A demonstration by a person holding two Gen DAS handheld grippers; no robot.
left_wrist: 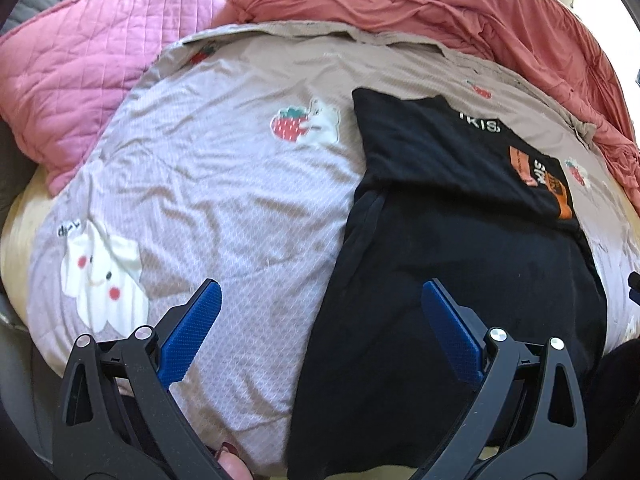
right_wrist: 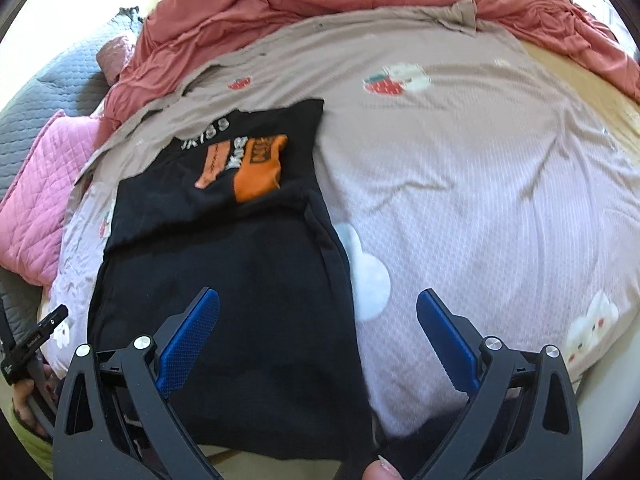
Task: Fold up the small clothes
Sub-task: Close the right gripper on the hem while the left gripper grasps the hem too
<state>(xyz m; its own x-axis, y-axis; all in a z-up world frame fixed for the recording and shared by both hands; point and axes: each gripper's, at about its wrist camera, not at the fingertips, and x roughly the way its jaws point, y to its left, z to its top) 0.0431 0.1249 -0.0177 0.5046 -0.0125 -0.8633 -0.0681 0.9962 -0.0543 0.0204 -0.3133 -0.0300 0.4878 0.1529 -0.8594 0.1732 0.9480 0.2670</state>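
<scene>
A black T-shirt with an orange and white print lies flat on the bed, folded into a long strip with its top part laid over. It also shows in the right wrist view. My left gripper is open and empty, hovering over the shirt's left edge near its lower end. My right gripper is open and empty, hovering over the shirt's right edge near its lower end. The tip of the left gripper shows at the left edge of the right wrist view.
The shirt lies on a beige and lilac sheet with strawberry and bear prints. A pink quilted cushion lies at the far left. A crumpled salmon blanket runs along the far side. A grey quilt lies beyond.
</scene>
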